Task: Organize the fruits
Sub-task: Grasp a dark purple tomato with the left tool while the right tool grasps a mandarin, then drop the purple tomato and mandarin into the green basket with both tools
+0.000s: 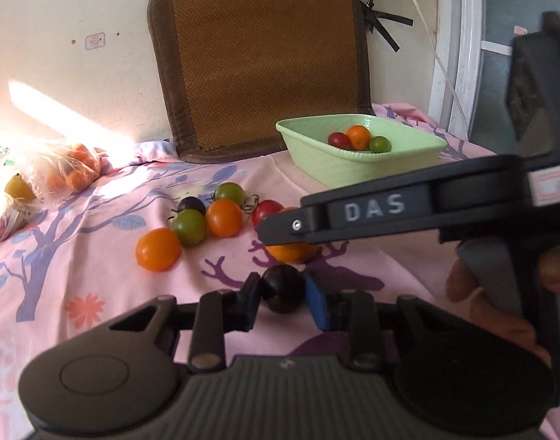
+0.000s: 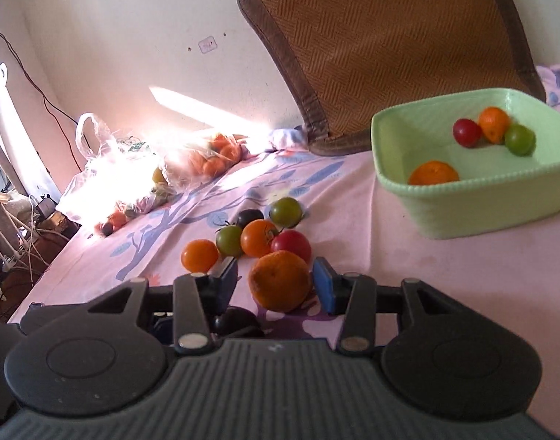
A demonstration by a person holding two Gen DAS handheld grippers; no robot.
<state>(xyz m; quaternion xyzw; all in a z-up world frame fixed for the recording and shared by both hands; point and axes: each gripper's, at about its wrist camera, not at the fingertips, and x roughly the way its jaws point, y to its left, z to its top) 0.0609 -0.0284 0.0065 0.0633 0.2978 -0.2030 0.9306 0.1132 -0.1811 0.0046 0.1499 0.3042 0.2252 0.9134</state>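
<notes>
Fruits lie mid-bed: left claw (image 1: 280,302) has clamped the dark tomato (image 1: 283,289), while right claw (image 2: 276,286) stands partly open around the orange (image 2: 280,280), green bowl (image 2: 419,216) beyond to the right.

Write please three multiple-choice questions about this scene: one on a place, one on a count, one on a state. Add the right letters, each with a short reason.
1. Where is the woven mat?
A) flat under the bowl
B) leaning on the wall behind the green bowl
C) inside the plastic bag

2. How many fruits lie in the green bowl?
A) two
B) seven
C) four

3. What is the state of the left gripper?
A) shut on the dark tomato
B) open over bare cloth
C) shut on the bowl's rim

Answers:
1 B: it stands tilted against the wall.
2 C: a red tomato, a green tomato and two orange fruits.
3 A: both pads touch its sides.
</notes>
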